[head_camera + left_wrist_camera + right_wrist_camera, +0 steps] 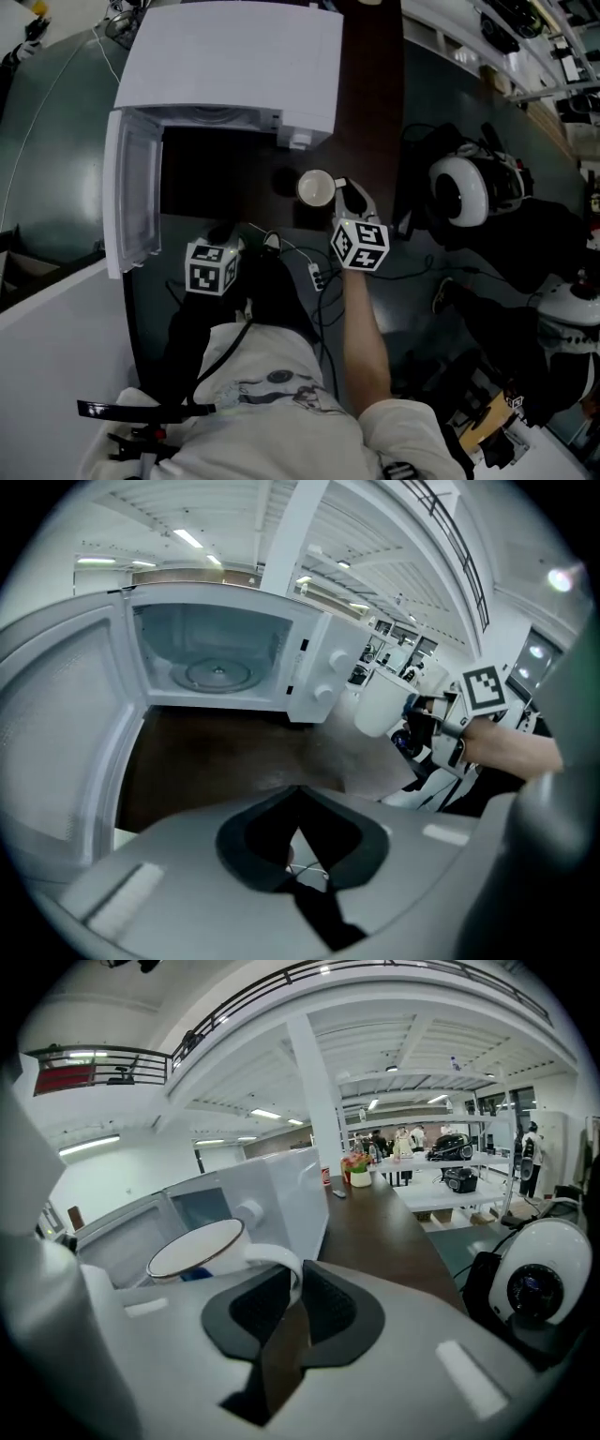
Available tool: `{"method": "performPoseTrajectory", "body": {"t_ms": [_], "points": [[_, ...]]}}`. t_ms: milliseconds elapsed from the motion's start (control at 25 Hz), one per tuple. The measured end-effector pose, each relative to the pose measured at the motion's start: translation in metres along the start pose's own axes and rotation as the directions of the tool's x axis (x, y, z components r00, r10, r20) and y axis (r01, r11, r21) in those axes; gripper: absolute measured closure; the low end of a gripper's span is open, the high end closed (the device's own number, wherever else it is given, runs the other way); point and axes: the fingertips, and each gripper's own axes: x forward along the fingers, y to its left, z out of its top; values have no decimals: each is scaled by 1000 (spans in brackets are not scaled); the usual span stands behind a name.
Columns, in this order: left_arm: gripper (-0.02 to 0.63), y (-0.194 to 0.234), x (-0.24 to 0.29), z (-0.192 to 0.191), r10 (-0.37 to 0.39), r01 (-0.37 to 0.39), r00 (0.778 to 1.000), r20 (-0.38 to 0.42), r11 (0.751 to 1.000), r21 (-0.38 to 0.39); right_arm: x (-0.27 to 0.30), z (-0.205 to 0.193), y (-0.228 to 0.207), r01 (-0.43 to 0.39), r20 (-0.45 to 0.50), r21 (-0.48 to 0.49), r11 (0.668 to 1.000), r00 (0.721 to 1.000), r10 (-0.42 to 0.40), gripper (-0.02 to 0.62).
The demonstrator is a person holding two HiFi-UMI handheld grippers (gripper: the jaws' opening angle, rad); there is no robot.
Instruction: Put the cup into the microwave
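Note:
A white microwave (234, 66) stands on the dark brown table (370, 103) with its door (131, 192) swung wide open to the left. Its cavity with the glass turntable (216, 675) is bare. A white cup (316, 187) hangs just right of the opening, in front of the control panel. My right gripper (345, 195) is shut on the cup's handle (281, 1265), and the rim (195, 1246) tilts toward the microwave (272, 1194). My left gripper (223, 236) sits low before the opening, shut on nothing. Its own view shows the cup (380, 705) off to the right.
Thin cables (314, 272) trail over the table's near edge between the grippers. White rounded helmet-like devices (464, 187) lie on the floor at the right. The open door bounds the left side. Far down the table stand small items (356, 1174).

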Motion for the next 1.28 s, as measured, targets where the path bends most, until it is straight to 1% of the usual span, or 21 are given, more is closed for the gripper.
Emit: {"method": "performPoseTrajectory", "body": {"t_ms": [200,400,720,960,1280], "points": [[606,20,-15,-2,36,-35,999,28,999,-37,3,-7,58,-83,-27,-35,996,996,82,554],[606,39,-26,-1,66,-60,996,67,995,-83,16,-11,112,-167,-58,-75,983,985,163,554],[606,66,-33,1,93,-79,991,98,988,-133,56,0,176,-272,-73,-102,957,961,266,554],[606,83,-31,5,102,-85,989,105,985,-151,95,14,199,-297,-69,-107,949,954,291,554],[606,92,-26,5,87,-71,992,92,984,-164,160,35,213,-254,-29,-84,963,967,253,554]]}}
